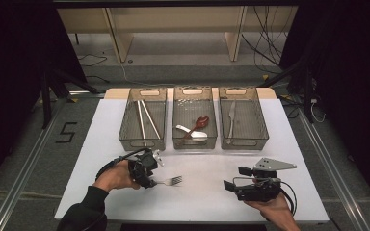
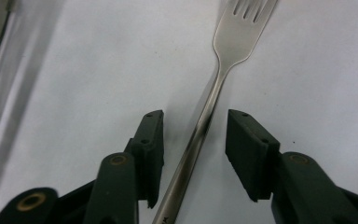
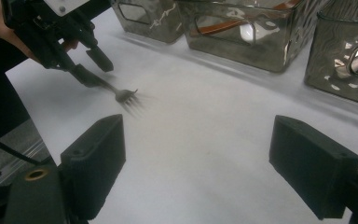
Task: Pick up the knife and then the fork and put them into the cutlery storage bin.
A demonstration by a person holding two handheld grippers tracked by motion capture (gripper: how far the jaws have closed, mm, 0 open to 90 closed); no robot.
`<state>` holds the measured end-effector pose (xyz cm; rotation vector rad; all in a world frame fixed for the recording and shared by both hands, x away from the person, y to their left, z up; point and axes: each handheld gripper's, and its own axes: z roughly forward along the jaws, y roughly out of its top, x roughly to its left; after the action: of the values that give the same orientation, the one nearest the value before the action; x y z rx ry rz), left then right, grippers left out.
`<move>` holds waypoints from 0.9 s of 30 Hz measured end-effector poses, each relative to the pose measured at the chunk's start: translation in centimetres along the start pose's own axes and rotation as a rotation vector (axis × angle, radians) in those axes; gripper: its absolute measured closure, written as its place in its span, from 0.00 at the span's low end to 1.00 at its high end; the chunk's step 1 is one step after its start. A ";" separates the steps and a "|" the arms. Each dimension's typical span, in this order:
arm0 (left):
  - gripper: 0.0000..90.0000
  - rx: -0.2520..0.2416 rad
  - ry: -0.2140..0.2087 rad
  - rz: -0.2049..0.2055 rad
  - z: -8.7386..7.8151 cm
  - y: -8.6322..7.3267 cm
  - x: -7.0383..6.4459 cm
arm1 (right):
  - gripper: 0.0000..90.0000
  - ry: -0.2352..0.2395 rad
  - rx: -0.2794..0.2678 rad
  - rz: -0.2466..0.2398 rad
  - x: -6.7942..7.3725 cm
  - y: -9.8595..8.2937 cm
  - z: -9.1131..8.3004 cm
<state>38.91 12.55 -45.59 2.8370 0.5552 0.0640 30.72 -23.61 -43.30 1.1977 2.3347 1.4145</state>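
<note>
L claw (image 2: 195, 140) sits low over the white bench (image 1: 202, 192) w/ jaws narrowly apart, straddling the handle of the shiny silver metal fork (image 2: 223, 70), not yet clamped; fork lies flat on the bench, well short of the three clear grey plastic bins (image 1: 194, 125) at 12 o'clock. In the left gripper view its long axis runs from 6 o'clock btwn the jaws up to tines at approx 1 o'clock, so closing should catch the handle mid-length. R claw (image 3: 214, 158) is wide open, holding nothing, well apart at the bench's 3 o'clock side, so L is the nearer hand.

Three clear bins (image 1: 142, 137) hold chopsticks (image 1: 145, 120), spoons (image 1: 192, 132), a knife (image 1: 231, 118).
</note>
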 end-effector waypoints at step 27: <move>0.92 0.063 -0.018 0.103 0.5 0.6 -0.4 | 0.21 0.000 0.006 0.000 0.0 -0.1 0.1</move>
<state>38.78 11.75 -45.95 2.9226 0.4141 0.0404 30.74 -23.52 -43.41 1.1992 2.3406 1.4088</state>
